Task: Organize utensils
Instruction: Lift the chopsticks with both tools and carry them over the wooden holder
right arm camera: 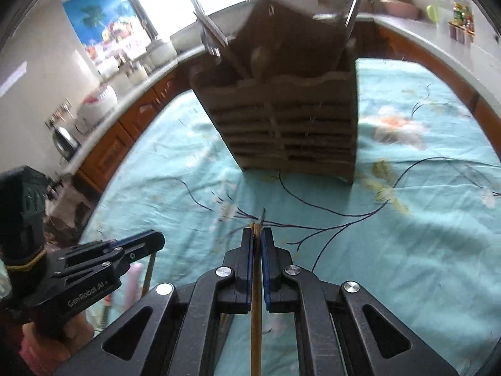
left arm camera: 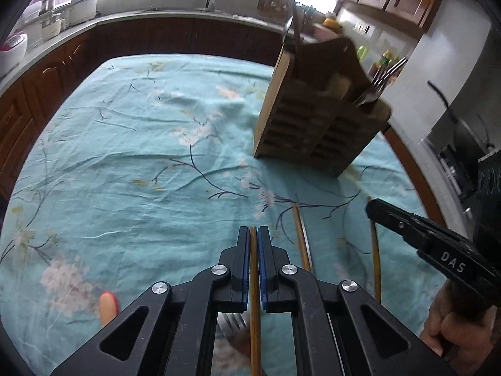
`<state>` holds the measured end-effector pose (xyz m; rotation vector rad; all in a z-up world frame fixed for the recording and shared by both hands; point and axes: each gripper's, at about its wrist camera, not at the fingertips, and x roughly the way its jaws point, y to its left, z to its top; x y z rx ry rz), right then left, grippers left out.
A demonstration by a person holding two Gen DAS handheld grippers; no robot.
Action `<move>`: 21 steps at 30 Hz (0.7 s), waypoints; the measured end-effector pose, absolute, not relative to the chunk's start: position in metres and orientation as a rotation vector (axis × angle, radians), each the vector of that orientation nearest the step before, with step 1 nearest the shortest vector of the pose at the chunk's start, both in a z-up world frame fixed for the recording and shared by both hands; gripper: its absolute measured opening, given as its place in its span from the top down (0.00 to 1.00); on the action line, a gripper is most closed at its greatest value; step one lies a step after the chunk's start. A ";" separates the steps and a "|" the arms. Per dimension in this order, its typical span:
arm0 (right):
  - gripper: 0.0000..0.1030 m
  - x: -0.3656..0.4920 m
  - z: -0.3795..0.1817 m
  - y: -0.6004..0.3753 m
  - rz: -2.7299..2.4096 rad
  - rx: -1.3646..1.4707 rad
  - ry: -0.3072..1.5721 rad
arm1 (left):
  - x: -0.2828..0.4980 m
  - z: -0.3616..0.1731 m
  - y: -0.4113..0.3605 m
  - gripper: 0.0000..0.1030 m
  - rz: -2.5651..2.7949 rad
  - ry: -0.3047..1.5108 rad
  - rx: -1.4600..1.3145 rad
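Left gripper (left arm camera: 253, 235) was clamped narrow on one chopstick (left arm camera: 255, 313); right gripper (right arm camera: 256, 235) likewise pinched another chopstick (right arm camera: 256, 319). A third (left arm camera: 301, 238) lay on the tablecloth (left arm camera: 141, 156) between them. The wooden caddy (right arm camera: 281, 125) stood far, right of centre, forks (left arm camera: 380, 80) already in it. Risk: thin sticks held near one end could swing, slip or miss a slot. Open cloth lay left; the table edge (left arm camera: 404, 156) ran close right.
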<state>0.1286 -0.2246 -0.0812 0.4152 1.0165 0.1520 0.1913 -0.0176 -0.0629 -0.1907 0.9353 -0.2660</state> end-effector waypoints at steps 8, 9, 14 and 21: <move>0.96 0.099 -0.037 -0.232 0.138 0.433 0.897 | 0.150 -0.022 0.001 0.97 -0.284 0.854 -0.216; 0.96 0.097 -0.033 -0.231 0.138 0.435 0.889 | 0.144 -0.017 0.003 0.97 -0.286 0.842 -0.215; 0.96 0.085 -0.016 -0.230 0.135 0.436 0.844 | 0.118 0.001 0.008 0.97 -0.290 0.801 -0.204; 0.96 0.068 0.002 -0.233 0.134 0.428 0.797 | 0.087 0.020 0.018 0.97 -0.289 0.764 -0.202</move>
